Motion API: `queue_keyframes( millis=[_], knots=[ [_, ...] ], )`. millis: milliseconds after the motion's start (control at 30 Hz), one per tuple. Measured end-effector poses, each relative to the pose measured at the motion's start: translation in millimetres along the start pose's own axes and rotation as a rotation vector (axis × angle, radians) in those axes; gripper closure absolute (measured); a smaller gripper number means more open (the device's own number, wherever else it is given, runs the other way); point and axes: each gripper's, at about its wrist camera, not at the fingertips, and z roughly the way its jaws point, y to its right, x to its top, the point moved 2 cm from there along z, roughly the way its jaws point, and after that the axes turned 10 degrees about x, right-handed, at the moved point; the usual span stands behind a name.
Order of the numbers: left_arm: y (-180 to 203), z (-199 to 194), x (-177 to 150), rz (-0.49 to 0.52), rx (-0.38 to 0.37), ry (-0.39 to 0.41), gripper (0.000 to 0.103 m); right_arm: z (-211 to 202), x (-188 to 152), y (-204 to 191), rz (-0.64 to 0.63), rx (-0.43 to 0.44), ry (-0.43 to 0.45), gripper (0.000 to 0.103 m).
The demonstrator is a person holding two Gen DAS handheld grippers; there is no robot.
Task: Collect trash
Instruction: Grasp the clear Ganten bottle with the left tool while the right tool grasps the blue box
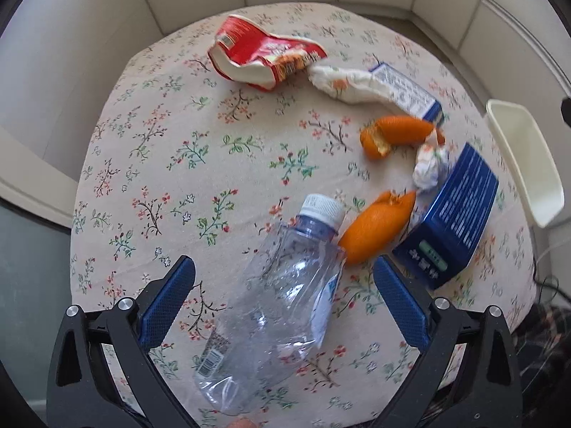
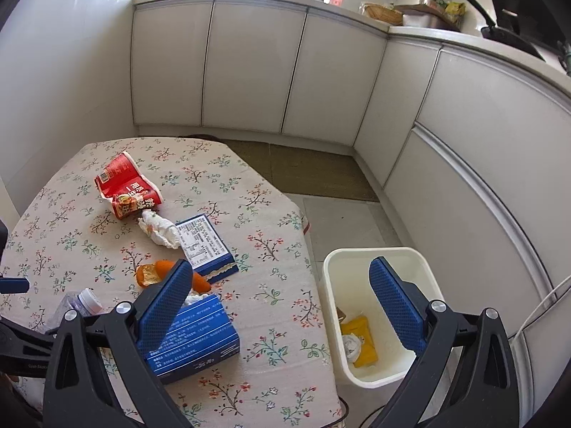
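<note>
My left gripper (image 1: 283, 281) is open, its blue fingers on either side of a clear crushed plastic bottle (image 1: 278, 306) with a white cap, lying on the flowered table (image 1: 160, 164). Beyond lie two orange peels (image 1: 374, 228), crumpled tissues (image 1: 342, 83), a crushed red cup (image 1: 260, 51) and two blue boxes (image 1: 453, 217). My right gripper (image 2: 282, 281) is open and empty, held above the table's right edge and the white trash bin (image 2: 378, 315). The bin holds a yellow wrapper (image 2: 358, 339) and tissue. The bottle (image 2: 76, 306) shows at the left in the right wrist view.
White cabinets (image 2: 249, 64) curve around behind the table. A brown mat (image 2: 314, 171) lies on the tiled floor. The bin (image 1: 524, 157) stands just off the table's right edge. A cable (image 2: 542, 306) runs by the bin.
</note>
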Motion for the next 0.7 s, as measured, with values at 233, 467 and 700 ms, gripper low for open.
queue_keyframes(
  millis=[233, 467, 700],
  knots=[
    [8.9, 22.7, -10.0, 0.197, -0.029, -0.11, 0.011, 45.7, -18.7, 6.8, 0.201, 0.181, -0.232, 0.007],
    [19.2, 43.6, -23.2, 0.356, -0.037, -0.181, 0.043, 85.3, -52.8, 17.3, 0.393, 0.262, -0.422, 0.007],
    [-4.7, 41.8, -28.9, 0.255, -0.155, -0.144, 0.082, 103.7, -63.9, 6.9, 0.487, 0.284, -0.503, 0.007]
  ],
)
